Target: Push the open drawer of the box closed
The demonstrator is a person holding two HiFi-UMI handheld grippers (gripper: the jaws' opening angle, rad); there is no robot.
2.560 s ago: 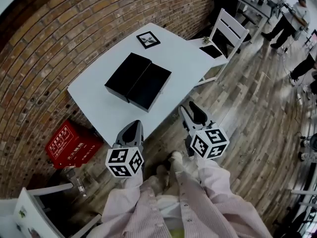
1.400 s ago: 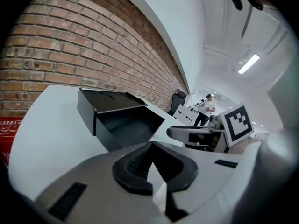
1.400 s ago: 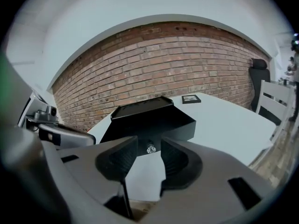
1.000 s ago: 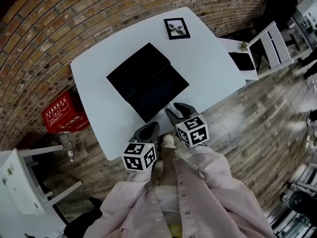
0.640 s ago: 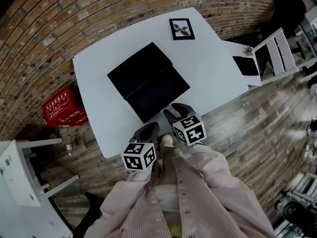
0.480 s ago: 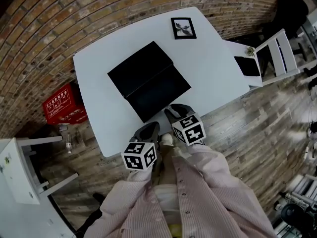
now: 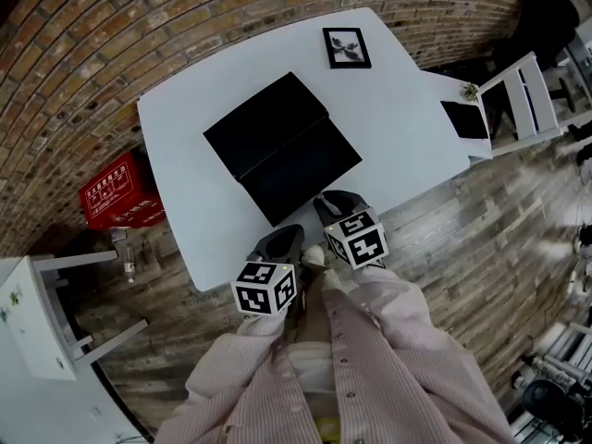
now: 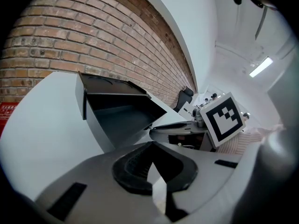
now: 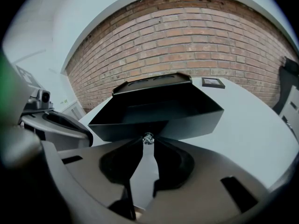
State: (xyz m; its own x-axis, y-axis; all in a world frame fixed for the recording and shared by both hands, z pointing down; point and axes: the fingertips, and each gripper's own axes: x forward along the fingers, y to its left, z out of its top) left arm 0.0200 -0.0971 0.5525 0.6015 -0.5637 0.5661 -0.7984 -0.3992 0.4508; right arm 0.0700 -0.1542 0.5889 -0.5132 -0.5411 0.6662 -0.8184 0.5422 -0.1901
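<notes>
The right gripper (image 9: 146, 146) has moved up to the open drawer (image 7: 307, 169) of the black box (image 7: 264, 118) on the white table (image 7: 407, 118). Its jaws are closing, the drawer's knob (image 9: 148, 137) at their tips. The left gripper (image 8: 150, 146), jaws together and empty, hangs beside it at the table's edge.

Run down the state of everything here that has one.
Drawer: pulled out, looks empty.
Left gripper: shut, empty.
Right gripper: jaws closing, with the knob at their tips.
Frame: lying flat on the table.
</notes>
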